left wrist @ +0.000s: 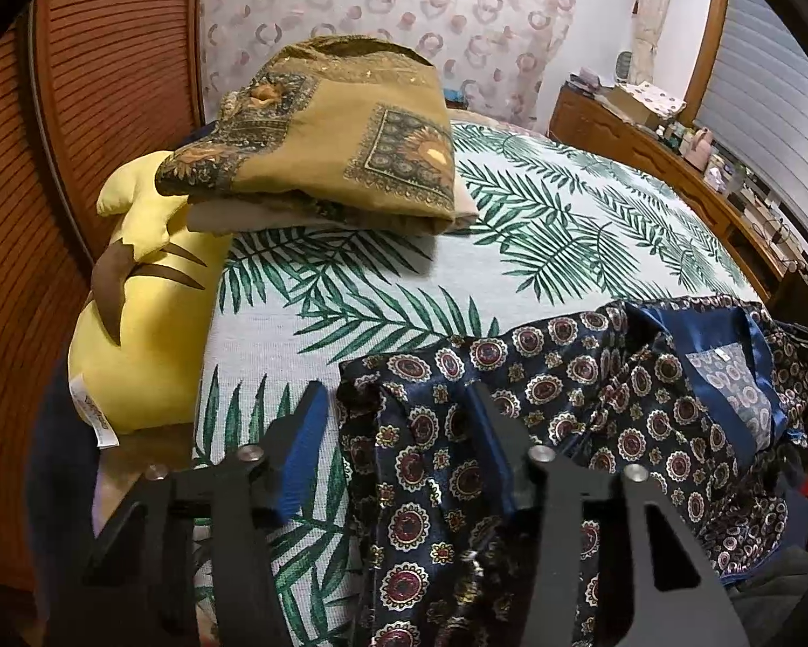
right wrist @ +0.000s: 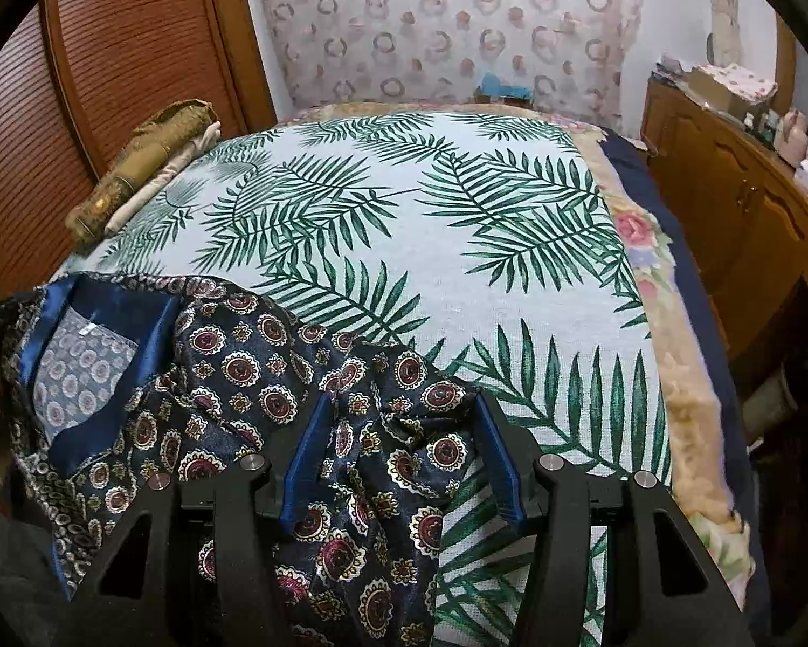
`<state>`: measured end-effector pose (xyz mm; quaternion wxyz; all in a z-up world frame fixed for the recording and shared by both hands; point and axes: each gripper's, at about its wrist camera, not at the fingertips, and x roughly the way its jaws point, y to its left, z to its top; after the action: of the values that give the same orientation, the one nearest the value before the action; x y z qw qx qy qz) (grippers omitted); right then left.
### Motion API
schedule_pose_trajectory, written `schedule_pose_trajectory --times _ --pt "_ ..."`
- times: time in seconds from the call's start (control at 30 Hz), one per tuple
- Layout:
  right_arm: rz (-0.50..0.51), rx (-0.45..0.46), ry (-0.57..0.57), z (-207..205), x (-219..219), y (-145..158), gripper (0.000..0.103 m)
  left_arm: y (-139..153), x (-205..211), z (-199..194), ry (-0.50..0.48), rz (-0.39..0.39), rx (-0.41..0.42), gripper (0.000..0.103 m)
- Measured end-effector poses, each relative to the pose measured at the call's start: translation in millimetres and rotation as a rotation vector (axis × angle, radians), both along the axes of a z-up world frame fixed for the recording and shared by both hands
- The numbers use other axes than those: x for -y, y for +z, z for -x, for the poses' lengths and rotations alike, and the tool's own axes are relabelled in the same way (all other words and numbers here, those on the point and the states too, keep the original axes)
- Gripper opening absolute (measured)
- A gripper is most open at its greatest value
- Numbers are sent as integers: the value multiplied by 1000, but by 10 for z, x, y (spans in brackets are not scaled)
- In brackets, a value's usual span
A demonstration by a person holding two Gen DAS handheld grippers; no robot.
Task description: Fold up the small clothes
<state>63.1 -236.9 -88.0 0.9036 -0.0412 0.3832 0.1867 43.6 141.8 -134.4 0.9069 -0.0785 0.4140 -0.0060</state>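
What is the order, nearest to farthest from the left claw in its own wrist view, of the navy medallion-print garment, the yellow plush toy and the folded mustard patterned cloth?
1. Navy medallion-print garment: between and around the left claw.
2. Yellow plush toy: left, at the bed's edge.
3. Folded mustard patterned cloth: farthest, upper left on the bed.

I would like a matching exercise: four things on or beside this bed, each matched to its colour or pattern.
Things:
1. bedspread
2. yellow plush toy
3. folded garment
4. satin garment

Descriptions:
A. navy with round medallions
B. ochre with dark ornate squares
C. white with green palm leaves
D. yellow with brown stripes

Pairs: 1-C, 2-D, 3-B, 4-A
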Motion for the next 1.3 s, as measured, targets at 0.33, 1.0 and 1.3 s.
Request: schedule_pose_trajectory --times 0.33,1.0,1.3 --pt "49 17 -52 -38 -46 -20 67 -55 -17 -26 11 20 -8 48" --pt "1 98 60 320 -98 108 6 415 92 279 14 63 173 6" --pt "-80 294 51 914 124 775 5 1093 262 676 -17 67 363 5"
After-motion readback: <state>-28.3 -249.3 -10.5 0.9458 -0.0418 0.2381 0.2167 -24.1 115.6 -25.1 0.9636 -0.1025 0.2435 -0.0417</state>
